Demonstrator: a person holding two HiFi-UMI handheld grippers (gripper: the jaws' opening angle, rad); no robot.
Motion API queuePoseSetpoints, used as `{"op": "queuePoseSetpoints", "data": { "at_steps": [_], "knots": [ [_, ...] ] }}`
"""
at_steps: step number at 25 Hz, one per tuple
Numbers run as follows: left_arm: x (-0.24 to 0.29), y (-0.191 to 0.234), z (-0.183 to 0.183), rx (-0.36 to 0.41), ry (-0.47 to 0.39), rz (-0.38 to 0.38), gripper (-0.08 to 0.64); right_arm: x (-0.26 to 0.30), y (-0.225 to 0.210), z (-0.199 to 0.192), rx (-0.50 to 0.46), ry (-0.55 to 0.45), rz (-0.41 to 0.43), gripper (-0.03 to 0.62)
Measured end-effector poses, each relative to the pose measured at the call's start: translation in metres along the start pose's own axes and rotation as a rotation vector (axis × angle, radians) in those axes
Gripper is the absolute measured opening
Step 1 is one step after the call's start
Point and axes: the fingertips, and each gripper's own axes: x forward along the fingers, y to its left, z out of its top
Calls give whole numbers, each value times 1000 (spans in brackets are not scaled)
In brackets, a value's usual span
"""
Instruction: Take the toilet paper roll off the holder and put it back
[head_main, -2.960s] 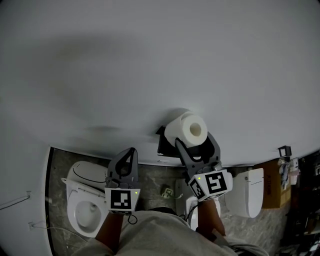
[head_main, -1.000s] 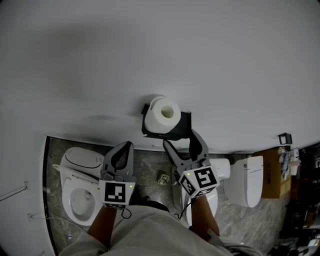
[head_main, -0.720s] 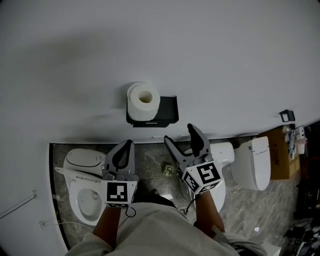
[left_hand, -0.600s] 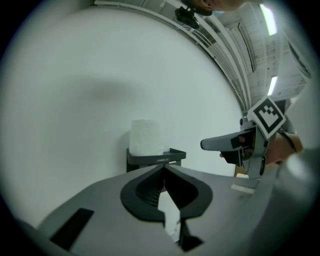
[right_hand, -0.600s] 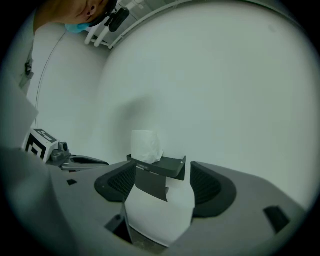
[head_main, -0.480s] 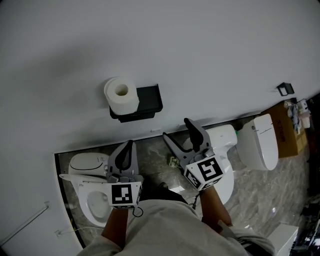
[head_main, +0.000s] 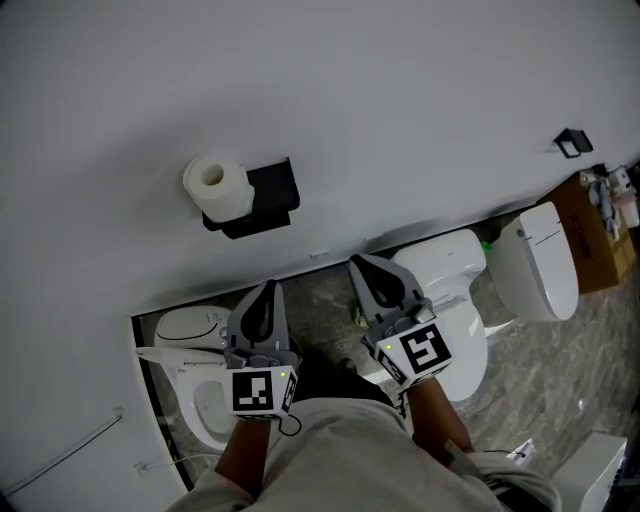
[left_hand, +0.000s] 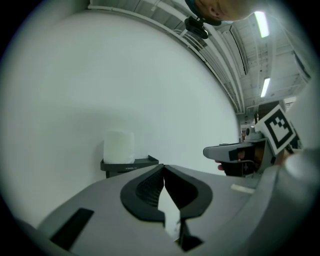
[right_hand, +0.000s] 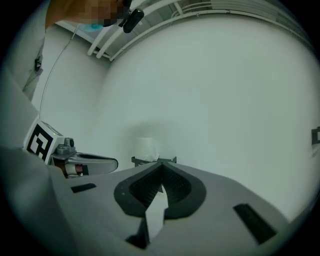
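Note:
The white toilet paper roll (head_main: 215, 186) stands upright on the black wall holder (head_main: 265, 195), well clear of both grippers. My right gripper (head_main: 362, 265) is below and to the right of it, its jaws closing fully together with nothing between them. My left gripper (head_main: 266, 290) is shut and empty, beside the right one. In the left gripper view the roll (left_hand: 119, 147) sits on the holder (left_hand: 131, 164) beyond the left gripper (left_hand: 163, 167). The right gripper view has the roll (right_hand: 146, 148) just past the right gripper (right_hand: 160, 164).
A plain white wall fills most of the view. On the stone floor below stand an open toilet (head_main: 195, 380) at left and two white toilets (head_main: 455, 300) (head_main: 545, 265) at right. A cardboard box (head_main: 600, 235) and a small black wall fixture (head_main: 572, 142) are far right.
The roll went from the right gripper's open jaws onto the holder. The right gripper drew back from it and its jaws came together. The left gripper stayed shut.

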Motion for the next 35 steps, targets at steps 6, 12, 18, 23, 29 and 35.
{"op": "queuePoseSetpoints", "data": {
  "at_steps": [6,12,18,23,29,35],
  "knots": [
    [-21,-20,6,38,0,22,12,-38,-3,12,-31,-58,-26,5],
    [-36,-45,3,37,-9,32,12,-70,0,13,-56,-72,-24,4],
    [-48,-56,6,35,-41,46,12,-89,12,27,-89,-129,17,3],
    [-50,-77,17,46,-66,14,12,-104,14,38,-116,-131,11,3],
    [-55,-89,19,77,-54,-19,12,-110,18,41,-108,-156,10,3],
    [-54,-95,5,66,-40,-47,12,-117,15,23,-97,-140,-20,3]
  ]
}}
